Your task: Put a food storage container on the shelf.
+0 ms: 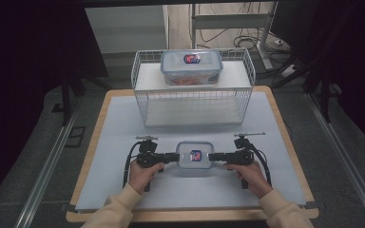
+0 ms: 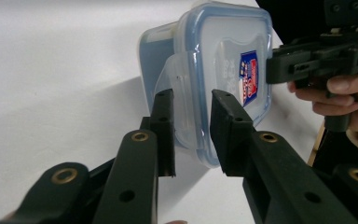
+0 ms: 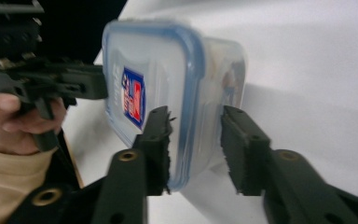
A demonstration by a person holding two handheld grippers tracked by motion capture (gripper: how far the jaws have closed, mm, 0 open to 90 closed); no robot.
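Right now a small food box [image 1: 195,157] with a clear lid and a blue rim sits flat on the white table [image 1: 123,142], near the person's side. It lies between the two tongs. A red and blue sticker [image 1: 195,155] is on top of its lid.

The left tongs [image 1: 175,157] come at the box from its left side. In the left gripper view, the lid's clear side flap [image 2: 182,88] stands between the two black jaws. The jaws are a bit apart, and I cannot tell if they press on the flap.

The right tongs [image 1: 213,156] come at the box from its right side. In the right gripper view, the box's edge is between the jaws. One jaw is right against the lid's blue rim, and the other jaw stands off from the box wall with a gap. So these tongs are apart and not clamped.

Farther back on the table stands a white wire basket [image 1: 142,102]. A bigger food box [image 1: 191,67] sits up on its top shelf, with something orange inside.
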